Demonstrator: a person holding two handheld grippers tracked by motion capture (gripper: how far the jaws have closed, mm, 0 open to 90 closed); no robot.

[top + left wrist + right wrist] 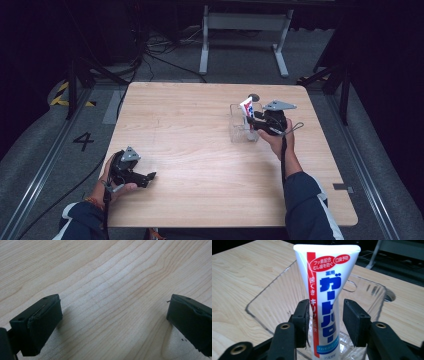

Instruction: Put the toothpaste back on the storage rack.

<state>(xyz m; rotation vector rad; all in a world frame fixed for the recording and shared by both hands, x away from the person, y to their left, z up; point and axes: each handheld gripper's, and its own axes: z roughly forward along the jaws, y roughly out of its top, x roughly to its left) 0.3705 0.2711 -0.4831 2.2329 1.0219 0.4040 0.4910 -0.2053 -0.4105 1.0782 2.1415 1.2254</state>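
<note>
High view: toothpaste tube (246, 106) near far-right edge

The toothpaste tube (325, 302) carries blue Japanese lettering "ガードハロー" and a red stripe; the floor (30, 150) is marked "4" (83, 141).
</note>
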